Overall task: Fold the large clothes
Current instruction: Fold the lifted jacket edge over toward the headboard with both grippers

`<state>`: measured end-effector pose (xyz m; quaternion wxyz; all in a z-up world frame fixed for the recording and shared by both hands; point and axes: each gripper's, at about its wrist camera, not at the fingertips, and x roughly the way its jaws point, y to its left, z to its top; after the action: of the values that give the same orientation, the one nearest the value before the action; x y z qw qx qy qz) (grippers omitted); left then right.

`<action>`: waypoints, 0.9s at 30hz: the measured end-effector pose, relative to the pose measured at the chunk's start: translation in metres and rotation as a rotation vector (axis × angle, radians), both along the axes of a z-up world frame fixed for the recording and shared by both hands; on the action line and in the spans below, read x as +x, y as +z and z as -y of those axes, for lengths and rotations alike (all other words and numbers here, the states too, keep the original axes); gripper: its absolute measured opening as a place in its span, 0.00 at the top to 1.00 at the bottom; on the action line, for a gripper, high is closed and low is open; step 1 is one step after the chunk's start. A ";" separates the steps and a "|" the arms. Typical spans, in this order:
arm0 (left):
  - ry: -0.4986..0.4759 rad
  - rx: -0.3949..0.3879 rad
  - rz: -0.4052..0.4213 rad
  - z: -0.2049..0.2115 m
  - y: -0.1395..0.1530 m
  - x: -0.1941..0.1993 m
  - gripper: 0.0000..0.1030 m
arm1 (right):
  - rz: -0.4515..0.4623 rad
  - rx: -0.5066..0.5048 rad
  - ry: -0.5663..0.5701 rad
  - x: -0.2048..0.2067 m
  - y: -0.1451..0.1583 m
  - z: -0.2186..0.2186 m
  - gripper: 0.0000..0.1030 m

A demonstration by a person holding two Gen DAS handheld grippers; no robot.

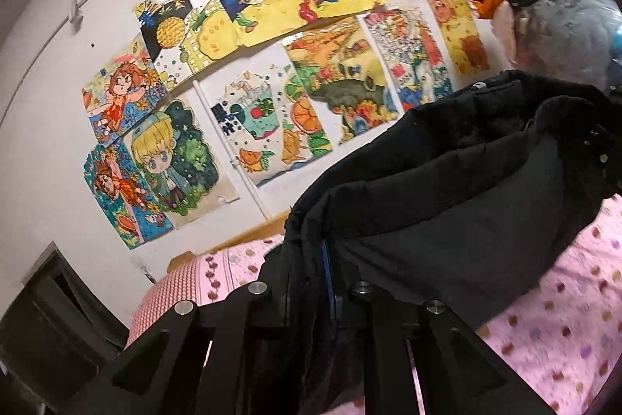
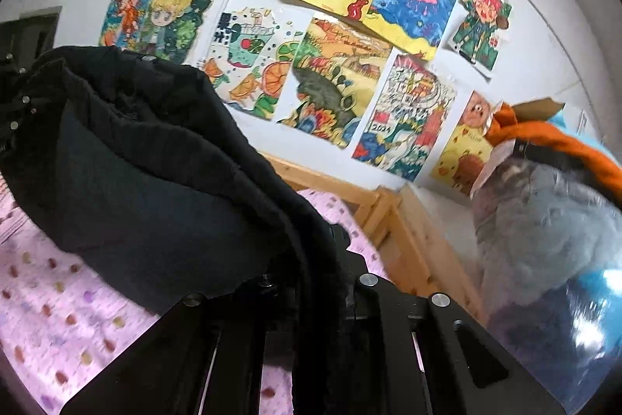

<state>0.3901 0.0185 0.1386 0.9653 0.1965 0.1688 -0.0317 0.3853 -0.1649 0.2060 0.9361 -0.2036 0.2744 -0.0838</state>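
Note:
A large black padded jacket (image 1: 447,189) hangs in the air over the pink dotted bedsheet (image 1: 563,317). My left gripper (image 1: 317,259) is shut on one edge of the jacket, and the fabric drapes over its fingers and hides the tips. In the right wrist view the same jacket (image 2: 155,181) stretches off to the left, and my right gripper (image 2: 326,259) is shut on its other edge, with cloth bunched between the fingers. The jacket sags between the two grippers above the sheet (image 2: 58,317).
Colourful drawings (image 1: 272,65) cover the white wall behind the bed. A wooden bed frame (image 2: 388,216) runs along the wall. A grey plush toy in a plastic bag (image 2: 544,240) with orange and blue parts stands at the right. Dark furniture (image 1: 46,306) is at the left.

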 end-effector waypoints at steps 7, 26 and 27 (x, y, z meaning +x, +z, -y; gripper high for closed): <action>0.065 0.010 0.020 0.008 0.008 0.057 0.89 | 0.088 0.037 -0.064 0.058 -0.002 -0.010 0.90; 0.077 -0.076 -0.065 0.005 -0.044 0.191 0.89 | 0.082 0.160 0.013 0.185 -0.090 0.016 0.90; 0.078 -0.080 -0.070 0.005 -0.047 0.194 0.89 | 0.078 0.163 0.014 0.189 -0.095 0.017 0.90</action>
<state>0.5838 0.0130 0.0914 0.9664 0.1499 0.2086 -0.0075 0.5739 -0.1820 0.1109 0.9601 -0.1254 0.2422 -0.0627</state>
